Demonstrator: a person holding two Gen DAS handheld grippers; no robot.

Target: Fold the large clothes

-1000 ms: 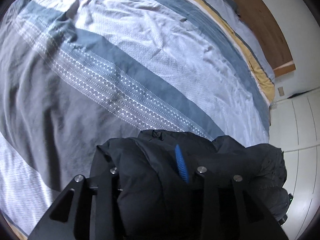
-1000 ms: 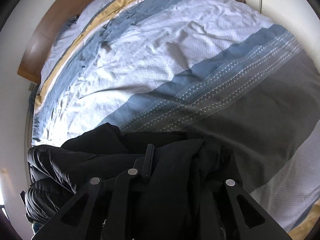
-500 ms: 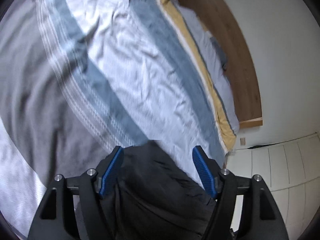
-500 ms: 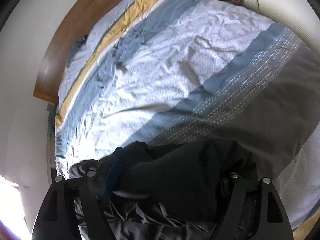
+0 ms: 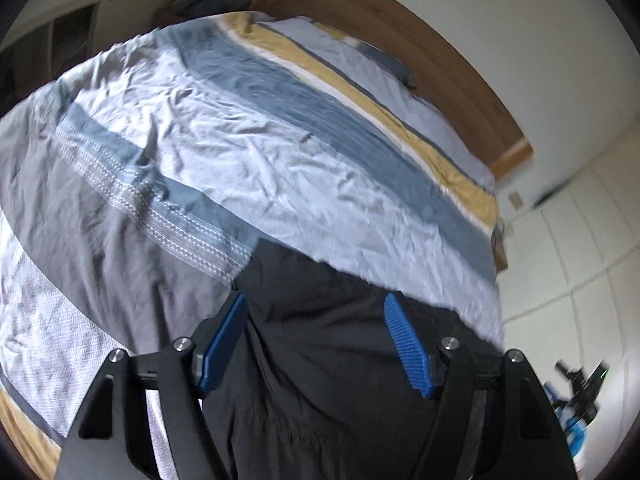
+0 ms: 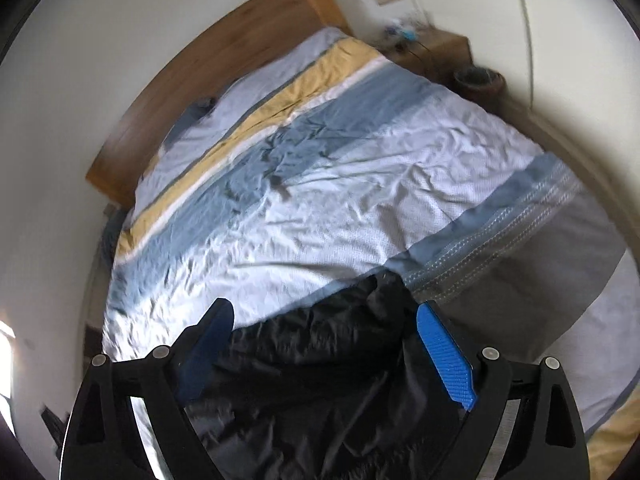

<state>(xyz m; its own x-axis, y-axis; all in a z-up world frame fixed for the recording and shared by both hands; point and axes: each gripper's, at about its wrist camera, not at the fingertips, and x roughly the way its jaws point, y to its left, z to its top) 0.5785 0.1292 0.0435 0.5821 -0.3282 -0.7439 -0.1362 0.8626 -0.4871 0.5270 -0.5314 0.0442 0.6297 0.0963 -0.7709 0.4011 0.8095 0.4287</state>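
A black padded jacket (image 5: 320,360) lies bunched on the near part of the bed, below both grippers; it also shows in the right wrist view (image 6: 320,380). My left gripper (image 5: 316,308) is open, its blue pads (image 5: 408,348) spread wide above the jacket and holding nothing. My right gripper (image 6: 324,312) is also open, its blue pads (image 6: 444,356) apart over the jacket's quilted part. Whether the pads touch the cloth I cannot tell.
The bed is covered by a striped duvet (image 5: 280,152) in white, blue, grey and yellow bands. A wooden headboard (image 6: 224,68) stands at the far end. A nightstand (image 6: 436,48) sits beside the bed. White wardrobe doors (image 5: 592,240) stand at the right.
Both grippers were shut on the jacket a second ago. Both have opened and let it go, then lifted and tilted up, so more of the bed and room shows.
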